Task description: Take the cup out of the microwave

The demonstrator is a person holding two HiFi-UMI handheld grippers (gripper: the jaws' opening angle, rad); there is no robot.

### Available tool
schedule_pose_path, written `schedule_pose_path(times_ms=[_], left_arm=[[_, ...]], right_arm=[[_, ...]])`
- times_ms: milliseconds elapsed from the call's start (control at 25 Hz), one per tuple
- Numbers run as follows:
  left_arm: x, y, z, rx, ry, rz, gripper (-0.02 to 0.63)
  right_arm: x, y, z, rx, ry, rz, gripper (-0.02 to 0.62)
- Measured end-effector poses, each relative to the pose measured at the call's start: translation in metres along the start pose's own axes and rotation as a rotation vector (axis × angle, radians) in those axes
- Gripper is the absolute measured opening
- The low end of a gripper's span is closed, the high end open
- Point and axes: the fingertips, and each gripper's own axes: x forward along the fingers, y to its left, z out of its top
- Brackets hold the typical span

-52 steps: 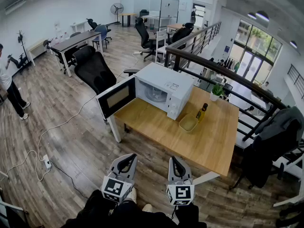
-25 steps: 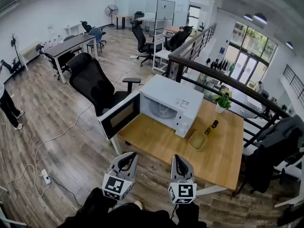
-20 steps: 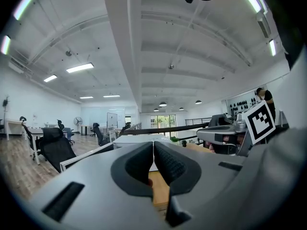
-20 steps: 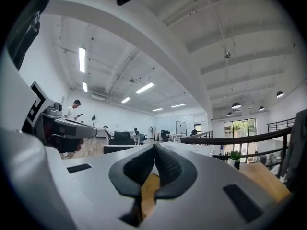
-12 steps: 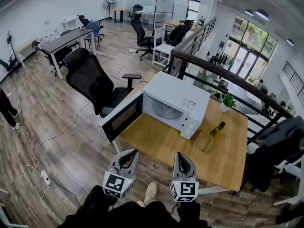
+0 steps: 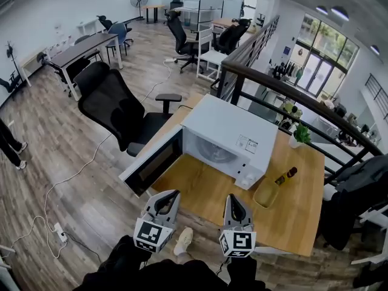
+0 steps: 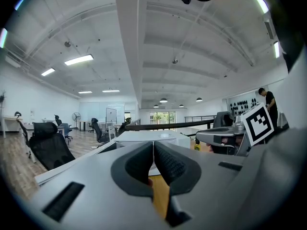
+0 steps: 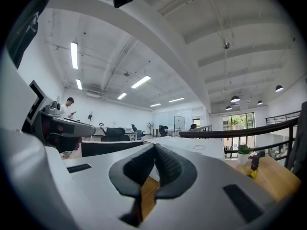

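Microwave [image 6: 224, 141] nearer, both jaws together (empty)

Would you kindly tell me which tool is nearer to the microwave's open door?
Left. The left tool is just short of the open door; the right tool is off to its right, facing the microwave body.

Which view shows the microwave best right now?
The head view: the whole microwave shows, with its door swung open. Both gripper views catch only its white top, low behind their shut jaws.
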Motion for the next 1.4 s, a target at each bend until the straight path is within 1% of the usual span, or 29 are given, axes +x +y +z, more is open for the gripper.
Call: schedule_pose_path(times_ms=[160,280,640,1000,1400], left_arm=[[0.047,0.024,-0.007,-0.01,0.039,-0.014,0.028],[0.082,0.04,-0.01,-0.014,0.041,-0.033,0.028],[0.166,0.061,-0.037,-0.044,0.096,-0.106,0.028],[0.22,0.064,-0.065,-0.059,0.148,-0.165,0.026],[0.265,0.063,-0.085,-0.059,0.168,-0.213,0.028]], right_arm=[[0.044,-0.018,-0.012,0.018,0.022,-0.021,0.015],[0.07,-0.031,-0.023,0.035,0.047,-0.042,0.015],[0.124,-0.065,-0.066,0.076,0.133,-0.1,0.015],[0.154,-0.094,-0.093,0.109,0.167,-0.157,0.015],[0.172,-0.106,-0.117,0.133,0.181,-0.182,0.015]])
